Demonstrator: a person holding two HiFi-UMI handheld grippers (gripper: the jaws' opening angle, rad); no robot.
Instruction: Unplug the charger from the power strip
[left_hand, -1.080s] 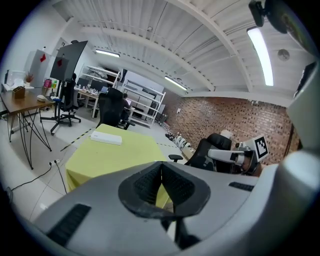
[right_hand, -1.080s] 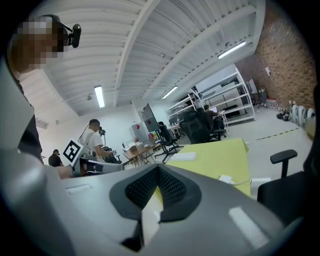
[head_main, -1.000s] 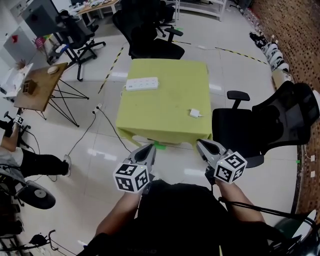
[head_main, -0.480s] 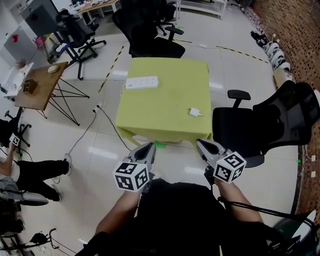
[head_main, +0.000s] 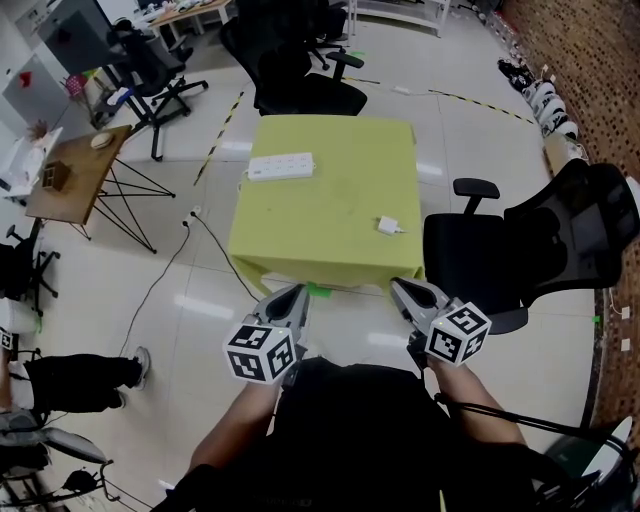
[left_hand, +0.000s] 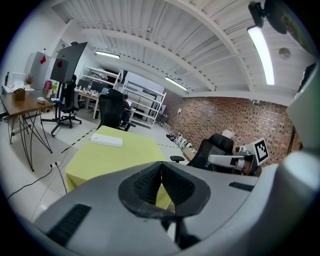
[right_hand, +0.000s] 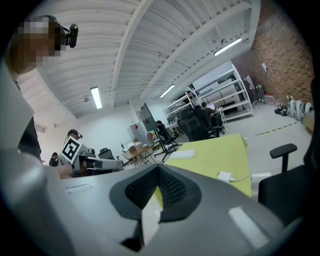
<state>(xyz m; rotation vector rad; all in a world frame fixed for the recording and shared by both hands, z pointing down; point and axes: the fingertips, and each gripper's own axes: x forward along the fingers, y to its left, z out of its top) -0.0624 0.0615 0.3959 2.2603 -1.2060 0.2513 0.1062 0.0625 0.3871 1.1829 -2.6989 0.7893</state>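
A white power strip (head_main: 281, 167) lies near the far left edge of the yellow-green table (head_main: 330, 130). A small white charger (head_main: 389, 226) lies on the table's near right part, well apart from the strip, with a short cable end beside it. Both grippers hang in front of the table's near edge, short of it and touching nothing. My left gripper (head_main: 297, 295) is shut and empty, its pads meeting at the tips (left_hand: 161, 167). My right gripper (head_main: 398, 288) is shut and empty too (right_hand: 159, 170). The right gripper view shows the charger (right_hand: 224, 176) and the strip (right_hand: 183, 154).
A black office chair (head_main: 520, 250) stands close to the table's right side, and another chair (head_main: 300, 80) behind it. A wooden side table (head_main: 70, 175) is at the left. A cable (head_main: 170, 260) runs over the floor. A seated person's legs (head_main: 70, 380) show at the left edge.
Both grippers have kept still. The person at the left edge of the head view has shifted down and partly out of the picture.
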